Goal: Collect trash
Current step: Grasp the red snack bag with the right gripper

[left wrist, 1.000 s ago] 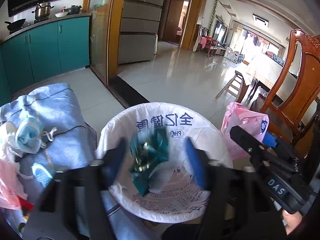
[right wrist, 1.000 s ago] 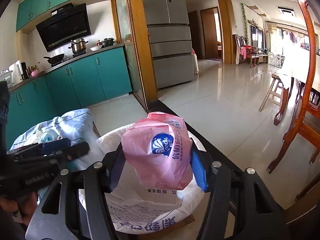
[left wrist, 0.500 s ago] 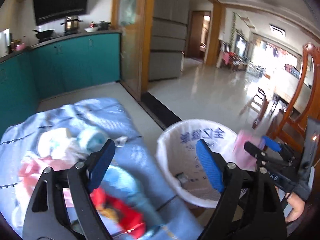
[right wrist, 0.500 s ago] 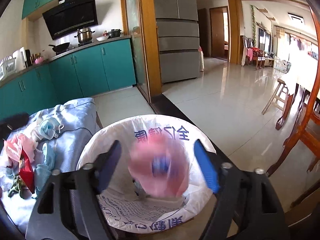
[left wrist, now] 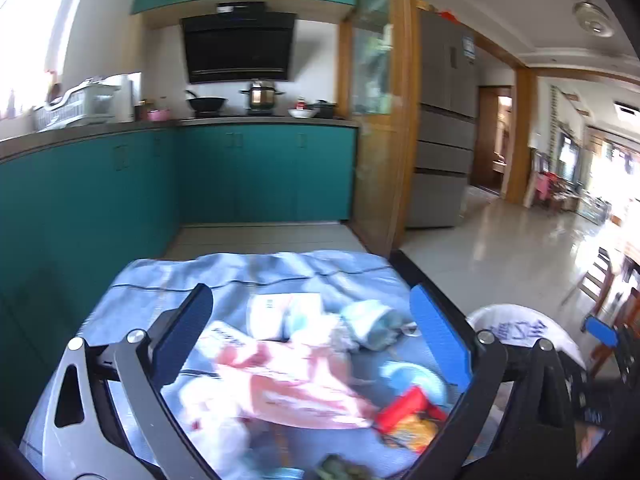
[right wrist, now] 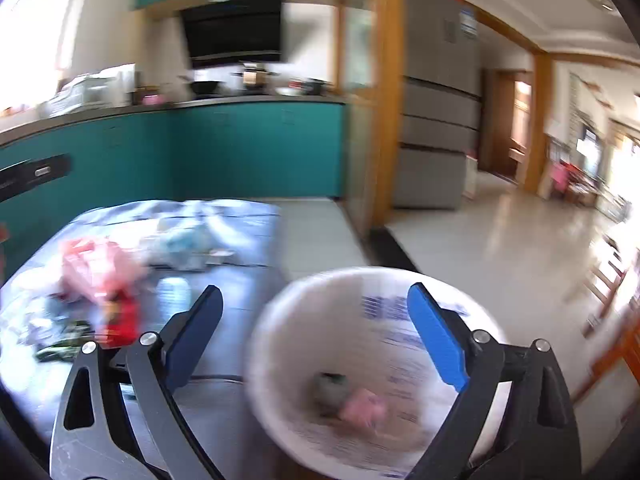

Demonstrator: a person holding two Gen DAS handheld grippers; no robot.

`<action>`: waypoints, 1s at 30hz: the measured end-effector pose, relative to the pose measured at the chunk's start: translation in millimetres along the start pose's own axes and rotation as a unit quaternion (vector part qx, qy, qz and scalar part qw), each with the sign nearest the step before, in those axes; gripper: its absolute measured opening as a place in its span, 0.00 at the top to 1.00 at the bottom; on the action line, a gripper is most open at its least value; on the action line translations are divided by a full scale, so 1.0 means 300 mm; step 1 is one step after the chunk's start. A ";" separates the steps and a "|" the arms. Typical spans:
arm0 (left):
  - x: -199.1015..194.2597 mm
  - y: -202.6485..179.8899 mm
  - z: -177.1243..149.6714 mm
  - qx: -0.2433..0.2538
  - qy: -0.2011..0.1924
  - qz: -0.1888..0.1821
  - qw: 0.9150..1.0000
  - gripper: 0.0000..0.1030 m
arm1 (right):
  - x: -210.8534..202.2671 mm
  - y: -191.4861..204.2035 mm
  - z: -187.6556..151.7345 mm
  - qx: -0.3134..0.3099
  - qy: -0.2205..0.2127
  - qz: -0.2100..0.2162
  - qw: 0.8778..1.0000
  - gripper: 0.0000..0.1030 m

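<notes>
Scanning: remaining trash on the blue cloth (left wrist: 248, 276) that covers the counter; both views are motion-blurred.
Trash left: pink plastic bag (left wrist: 296, 384) at centre of the left view; red wrapper (left wrist: 404, 408) at 4 o'clock from it, touching its edge; pale blue crumpled pieces (left wrist: 372, 324) at 1 o'clock; a white packet (left wrist: 280, 312) at 12 o'clock.
Left tongs (left wrist: 316, 344): spread wide, nothing between them, hanging over the pile with the pink bag framed between the pads.
Right tongs (right wrist: 316, 340): also apart and empty, above the bin's near rim.
Step in hand: judged as the reach for the next piece, with both tools unloaded.
Next move: probably lower the left tongs onto the pink bag, pinch a raised fold without catching the cloth, then carry it toward 3 o'clock to the bin.
Bin (right wrist: 280, 320): white liner with blue print, standing just beside the counter edge; also seen at 4 o'clock in the left view (left wrist: 516, 328).
Bin contents: a pink packet (right wrist: 364, 408) and a dark greenish wad (right wrist: 330, 388), touching, at the bottom.
Risk: thin film may slip.
</notes>
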State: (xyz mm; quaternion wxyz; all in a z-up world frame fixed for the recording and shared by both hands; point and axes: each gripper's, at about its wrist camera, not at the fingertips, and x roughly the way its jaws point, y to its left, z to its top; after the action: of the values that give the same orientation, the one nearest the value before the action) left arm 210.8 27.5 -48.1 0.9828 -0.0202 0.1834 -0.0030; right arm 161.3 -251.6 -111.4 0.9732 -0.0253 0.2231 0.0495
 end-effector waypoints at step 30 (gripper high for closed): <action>-0.039 0.262 -0.071 -0.044 0.015 0.099 0.994 0.03 | 0.157 0.415 -0.055 -0.096 0.089 0.150 0.980 0.11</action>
State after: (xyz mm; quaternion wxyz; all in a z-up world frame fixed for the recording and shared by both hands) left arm 192.1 105.5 -67.0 0.9736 -0.0448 0.1990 0.1020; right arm 182.9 -125.0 -150.2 0.9240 -0.0889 0.3046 0.2136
